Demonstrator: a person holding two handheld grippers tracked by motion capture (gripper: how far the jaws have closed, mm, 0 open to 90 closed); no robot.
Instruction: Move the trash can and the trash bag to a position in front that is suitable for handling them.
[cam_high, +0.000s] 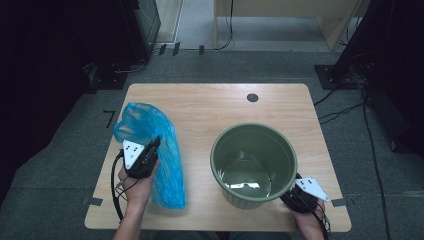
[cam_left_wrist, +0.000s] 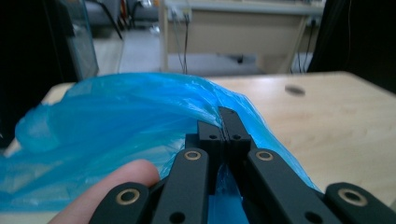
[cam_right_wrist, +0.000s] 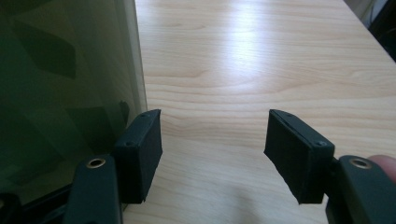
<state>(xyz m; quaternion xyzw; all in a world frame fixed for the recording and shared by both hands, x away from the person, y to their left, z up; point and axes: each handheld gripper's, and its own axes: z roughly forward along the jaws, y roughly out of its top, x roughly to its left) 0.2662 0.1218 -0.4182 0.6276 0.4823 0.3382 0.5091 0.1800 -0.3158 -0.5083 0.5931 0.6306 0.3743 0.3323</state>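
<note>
Blue plastic is what we are pinching: the left hand-held gripper (cam_left_wrist: 228, 122) is pressing its jaws together on a fold of the bag (cam_high: 161, 150). In the left gripper view the two black jaws are meeting with almost no gap, and the thin film is bunching up around their tips. A fingertip (cam_left_wrist: 110, 188) is showing at the near left of that view, just beside the jaw links.

From the high view we are seeing the bag lying on the left part of the desk (cam_high: 205, 107), running from the far left towards the near edge, with our left hand (cam_high: 136, 184) and its gripper resting over its middle. The far end of the bag is puffing upward, while the near end is lying flat on the wood.

We are holding the right hand-held gripper (cam_right_wrist: 212, 149) at the near right of the desk, just beside the green bucket (cam_high: 254, 162). Its jaws are standing spread with only bare wood between them. In the right gripper view the left jaw is sitting right against the bucket wall (cam_right_wrist: 70, 93); whether it is actually touching, we cannot tell. The bucket is standing upright, right of centre, well apart from the bag, with its shiny bottom catching light.

A small dark round hole (cam_high: 252, 97) is sitting in the desk near the far edge.
</note>
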